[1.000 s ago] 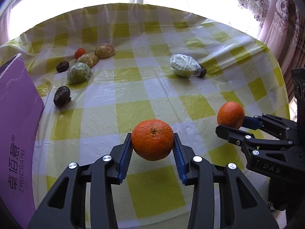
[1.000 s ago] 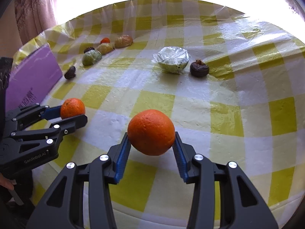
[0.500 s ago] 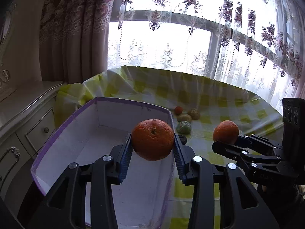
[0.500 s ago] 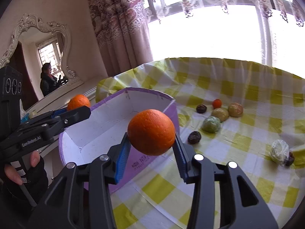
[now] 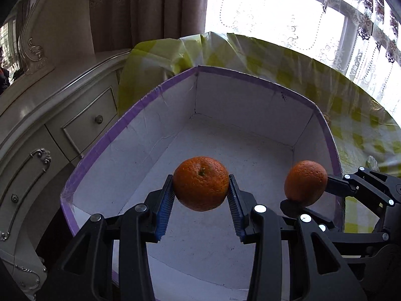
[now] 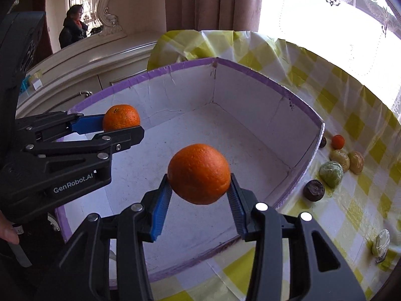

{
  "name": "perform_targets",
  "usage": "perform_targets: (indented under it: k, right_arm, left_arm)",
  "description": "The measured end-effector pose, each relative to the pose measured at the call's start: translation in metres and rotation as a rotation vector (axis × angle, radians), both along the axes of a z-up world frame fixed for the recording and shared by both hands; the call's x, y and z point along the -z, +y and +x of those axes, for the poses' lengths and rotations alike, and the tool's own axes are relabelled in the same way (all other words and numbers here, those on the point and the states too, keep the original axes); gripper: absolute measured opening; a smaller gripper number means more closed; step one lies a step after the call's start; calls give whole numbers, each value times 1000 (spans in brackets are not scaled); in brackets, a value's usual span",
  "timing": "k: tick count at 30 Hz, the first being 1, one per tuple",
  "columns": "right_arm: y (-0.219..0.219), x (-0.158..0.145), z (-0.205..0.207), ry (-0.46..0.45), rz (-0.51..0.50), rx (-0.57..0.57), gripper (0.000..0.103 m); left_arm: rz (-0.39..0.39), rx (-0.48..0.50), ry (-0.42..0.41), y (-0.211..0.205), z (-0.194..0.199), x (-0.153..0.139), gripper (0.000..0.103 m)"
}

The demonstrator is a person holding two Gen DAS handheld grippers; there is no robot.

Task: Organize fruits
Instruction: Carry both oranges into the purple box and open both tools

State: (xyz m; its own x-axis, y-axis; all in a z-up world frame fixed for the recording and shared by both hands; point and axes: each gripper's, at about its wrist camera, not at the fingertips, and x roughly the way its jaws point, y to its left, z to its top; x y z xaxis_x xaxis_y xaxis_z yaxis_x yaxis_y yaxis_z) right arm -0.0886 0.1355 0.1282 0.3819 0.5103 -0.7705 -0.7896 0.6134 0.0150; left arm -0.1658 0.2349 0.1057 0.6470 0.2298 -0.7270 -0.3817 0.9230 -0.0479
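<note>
My left gripper (image 5: 201, 195) is shut on an orange (image 5: 201, 183) and holds it above the inside of a purple-rimmed white box (image 5: 245, 115). My right gripper (image 6: 199, 188) is shut on a second orange (image 6: 199, 173) over the same box (image 6: 250, 95). In the left wrist view the right gripper (image 5: 307, 193) shows at the right with its orange (image 5: 305, 182). In the right wrist view the left gripper (image 6: 122, 127) shows at the left with its orange (image 6: 121, 117). The box floor holds nothing.
Right of the box on the yellow checked tablecloth (image 6: 351, 125) lie several wrapped and dark fruits: a small orange one (image 6: 338, 141), a green one (image 6: 330, 174), a dark one (image 6: 313, 190). A cream dresser (image 5: 50, 115) stands left of the table.
Both grippers have carried their oranges left from over the tablecloth to above the open box, and now hang lower and further over its floor.
</note>
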Motion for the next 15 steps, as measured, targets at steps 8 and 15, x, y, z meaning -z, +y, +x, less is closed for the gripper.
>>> perform_targets:
  k: [8,15]
  right_arm:
    - [12,7,-13,-30,-14,-27,72]
    - [4,6,-21,-55,77,-38,82]
  left_arm:
    - [-66,-17,17,12,0,11,51]
    - [-12,-55,-102,6,-12,-1,88]
